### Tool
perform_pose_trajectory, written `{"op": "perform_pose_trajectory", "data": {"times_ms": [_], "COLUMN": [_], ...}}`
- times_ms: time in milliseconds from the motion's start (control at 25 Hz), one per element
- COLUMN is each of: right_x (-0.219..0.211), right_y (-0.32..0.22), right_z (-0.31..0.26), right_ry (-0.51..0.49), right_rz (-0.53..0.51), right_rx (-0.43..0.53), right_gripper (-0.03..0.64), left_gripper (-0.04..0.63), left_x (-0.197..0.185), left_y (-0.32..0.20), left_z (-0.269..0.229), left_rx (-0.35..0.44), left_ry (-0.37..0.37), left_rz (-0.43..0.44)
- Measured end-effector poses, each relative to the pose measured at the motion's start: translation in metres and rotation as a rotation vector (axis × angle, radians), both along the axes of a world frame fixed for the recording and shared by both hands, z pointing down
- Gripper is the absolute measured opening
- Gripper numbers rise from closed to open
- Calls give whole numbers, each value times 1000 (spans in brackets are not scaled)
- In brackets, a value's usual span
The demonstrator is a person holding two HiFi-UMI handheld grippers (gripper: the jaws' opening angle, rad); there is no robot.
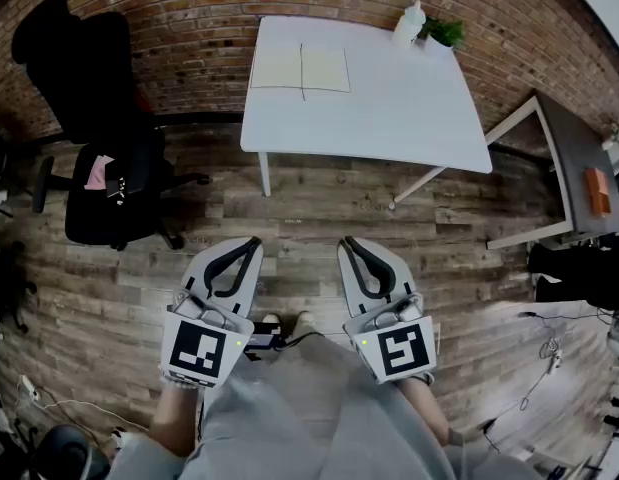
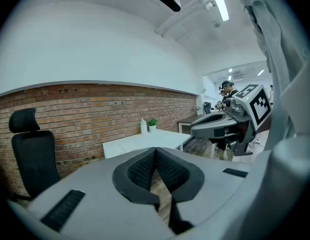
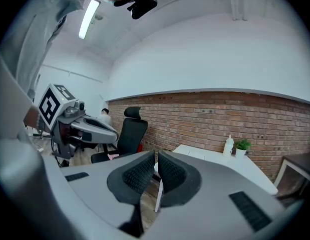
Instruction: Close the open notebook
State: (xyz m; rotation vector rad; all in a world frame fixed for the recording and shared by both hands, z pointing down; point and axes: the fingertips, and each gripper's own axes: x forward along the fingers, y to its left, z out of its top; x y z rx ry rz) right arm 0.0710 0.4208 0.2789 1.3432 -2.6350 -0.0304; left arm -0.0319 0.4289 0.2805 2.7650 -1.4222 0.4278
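Observation:
An open notebook [image 1: 300,69] lies flat on the far left part of a white table [image 1: 409,98], its two pale pages split by a dark spine. Both grippers hang well short of the table, over the wooden floor in front of the person. My left gripper [image 1: 251,242] is shut and empty, its pads pressed together in the left gripper view [image 2: 156,154]. My right gripper [image 1: 347,243] is also shut with nothing in it, a thin slit left between its pads in the right gripper view [image 3: 156,158]. Each gripper shows in the other's view.
A white bottle [image 1: 410,22] and a small green plant [image 1: 445,32] stand at the table's far right corner. A black office chair [image 1: 114,183] stands to the left. A darker desk [image 1: 574,163] with an orange object sits right. Brick wall runs behind.

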Motion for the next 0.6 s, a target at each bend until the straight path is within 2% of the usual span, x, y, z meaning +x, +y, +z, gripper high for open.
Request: {"op": "perform_pose_trajectory", "data": {"times_ms": [240, 400, 600], "right_x": [2, 3, -1], "right_y": [5, 3, 9], "right_z": [8, 1, -1], "right_ry": [5, -14, 7], "right_rz": [18, 50, 66], "right_rx": [-61, -42, -34], "right_gripper": [52, 52, 52], "left_gripper": [18, 18, 18], "left_x": [-6, -12, -21], "left_y": [3, 4, 8], "left_z": [0, 1, -1], "left_rx": [-1, -1, 14], "left_ry": [9, 7, 9], "left_rz": [5, 8, 16]}}
